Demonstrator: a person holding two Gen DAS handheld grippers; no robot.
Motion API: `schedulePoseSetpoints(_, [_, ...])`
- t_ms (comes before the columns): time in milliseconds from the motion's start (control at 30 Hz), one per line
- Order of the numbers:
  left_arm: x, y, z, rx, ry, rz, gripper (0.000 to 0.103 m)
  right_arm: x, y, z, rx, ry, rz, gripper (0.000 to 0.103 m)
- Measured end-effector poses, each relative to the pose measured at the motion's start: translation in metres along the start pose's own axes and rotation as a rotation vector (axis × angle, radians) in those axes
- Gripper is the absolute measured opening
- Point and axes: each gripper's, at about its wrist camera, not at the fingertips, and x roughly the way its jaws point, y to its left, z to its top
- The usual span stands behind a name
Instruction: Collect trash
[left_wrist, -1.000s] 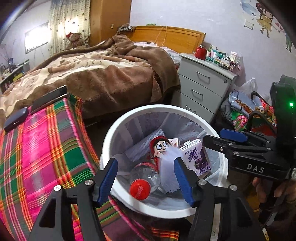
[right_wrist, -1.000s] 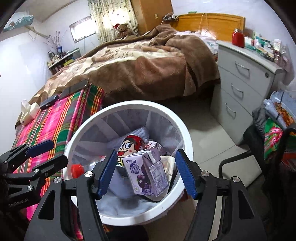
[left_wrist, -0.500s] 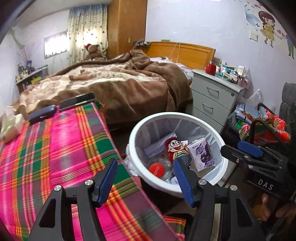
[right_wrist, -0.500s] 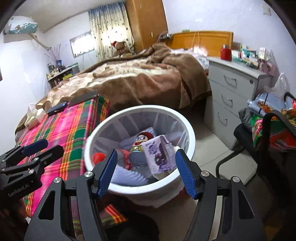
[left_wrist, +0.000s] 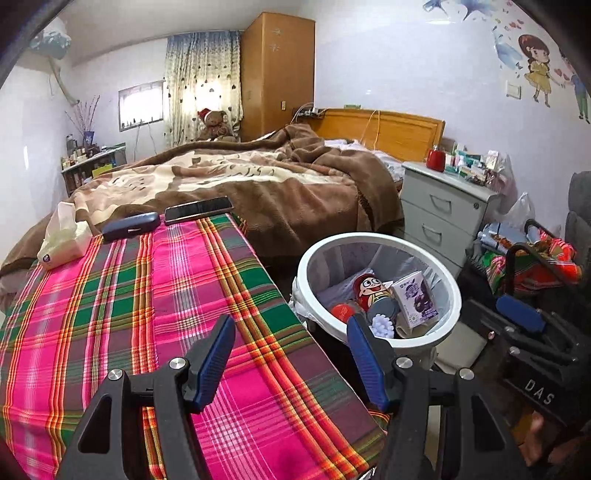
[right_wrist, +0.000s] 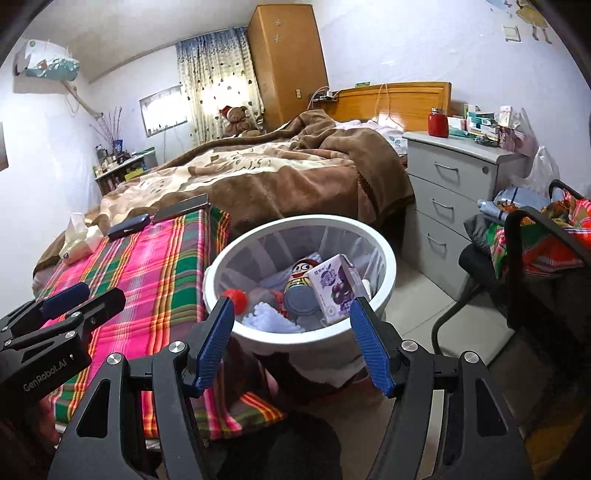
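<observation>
Both hand-held grippers, left (left_wrist: 291, 363) and right (right_wrist: 291, 341), are spread and empty. The white bin (right_wrist: 384, 280), beside the plaid-covered bench (left_wrist: 147, 295), holds a purple juice carton (right_wrist: 332, 288), can (right_wrist: 301, 280) and red-capped bottle (left_wrist: 341, 312).

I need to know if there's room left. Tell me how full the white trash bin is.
Partly full. The white trash bin holds a purple drink carton, a cartoon can and a red-capped bottle, all below the rim, with bare wall showing above them.

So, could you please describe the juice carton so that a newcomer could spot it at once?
Look beside the plaid-covered table for the white trash bin. Inside it, toward the dresser side, leans the juice carton, the only boxy item, purple with grapes pictured, next to a cartoon-faced can.
</observation>
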Motion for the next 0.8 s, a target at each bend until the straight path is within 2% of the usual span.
schedulePoseSetpoints(100, [-0.006, 0.000, -0.001, 0.006, -0.016, 0.018, 0.063, -0.003, 0.004, 0.000, -0.007, -0.007, -0.016, 0.066])
schedulePoseSetpoints(800, [-0.009, 0.003, -0.003, -0.008, -0.014, 0.008, 0.063, -0.013, 0.010, -0.004, 0.007, -0.029, -0.011, 0.066])
